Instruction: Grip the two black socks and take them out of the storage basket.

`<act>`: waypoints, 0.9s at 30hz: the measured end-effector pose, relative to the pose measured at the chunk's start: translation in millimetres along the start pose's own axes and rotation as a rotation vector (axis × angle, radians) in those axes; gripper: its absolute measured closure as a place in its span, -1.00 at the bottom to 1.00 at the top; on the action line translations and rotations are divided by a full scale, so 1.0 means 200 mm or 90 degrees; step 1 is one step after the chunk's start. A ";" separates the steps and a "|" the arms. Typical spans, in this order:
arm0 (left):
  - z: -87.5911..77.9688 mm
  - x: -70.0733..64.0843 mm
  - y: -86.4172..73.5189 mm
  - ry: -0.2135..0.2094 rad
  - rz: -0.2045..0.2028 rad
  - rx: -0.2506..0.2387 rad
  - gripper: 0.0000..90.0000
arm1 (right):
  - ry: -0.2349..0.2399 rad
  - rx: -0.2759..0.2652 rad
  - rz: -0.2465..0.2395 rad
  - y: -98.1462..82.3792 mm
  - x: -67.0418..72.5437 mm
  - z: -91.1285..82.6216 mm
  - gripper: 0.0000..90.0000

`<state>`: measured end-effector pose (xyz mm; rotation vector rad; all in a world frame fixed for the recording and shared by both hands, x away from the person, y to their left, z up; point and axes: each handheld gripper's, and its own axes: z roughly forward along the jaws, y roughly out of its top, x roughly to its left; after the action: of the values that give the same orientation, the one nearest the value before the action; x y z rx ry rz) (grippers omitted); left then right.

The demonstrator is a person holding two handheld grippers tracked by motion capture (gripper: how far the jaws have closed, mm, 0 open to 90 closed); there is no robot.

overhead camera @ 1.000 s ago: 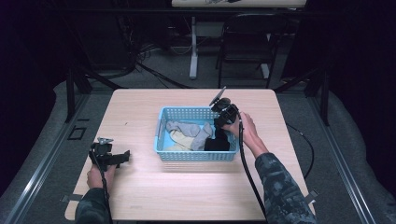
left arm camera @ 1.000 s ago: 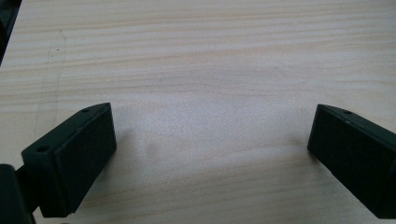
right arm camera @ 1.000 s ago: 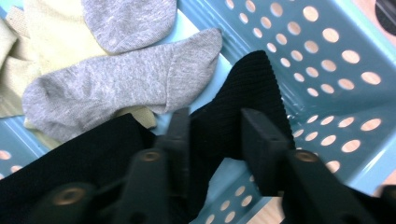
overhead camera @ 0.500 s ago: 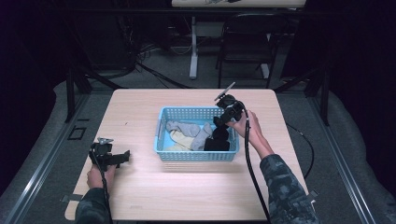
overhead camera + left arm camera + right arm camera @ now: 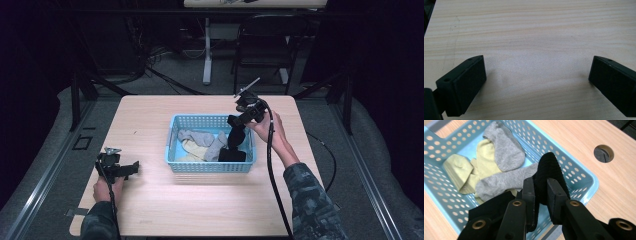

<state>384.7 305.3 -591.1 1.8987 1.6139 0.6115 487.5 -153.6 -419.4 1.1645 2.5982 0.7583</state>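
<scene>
The right gripper view shows us the right gripper [image 5: 540, 192] with its two black jaws pressed on a black ribbed sock [image 5: 549, 172], which is folded between the pads and hangs above the light blue perforated plastic basket [image 5: 584, 182]. Within the last second these jaws have been closing, and now the sock is clamped between them. In the high view we see that the right gripper [image 5: 239, 120] is higher than it was one second ago: then it was low over the basket, now it is raised above the far right corner and the black sock [image 5: 234, 142] stretches down from it, with its lower end still lying in the basket [image 5: 210, 167]. We judge that the pick has succeeded and the sock is on the way out, but not yet free. Two grey socks [image 5: 506, 152] and a pale yellow sock [image 5: 461, 170] lie in the basket. Our left gripper [image 5: 122, 170] rests on the light wooden table [image 5: 150, 115], jaws wide apart and empty.
</scene>
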 end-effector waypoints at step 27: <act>0.00 0.00 0.00 0.000 0.000 0.000 -0.98 | 0.010 -0.050 -0.009 0.06 0.03 -0.23 0.76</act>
<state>384.7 305.3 -591.1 1.8983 1.6146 0.6115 474.6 -159.8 -374.7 1.1218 2.5614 0.8615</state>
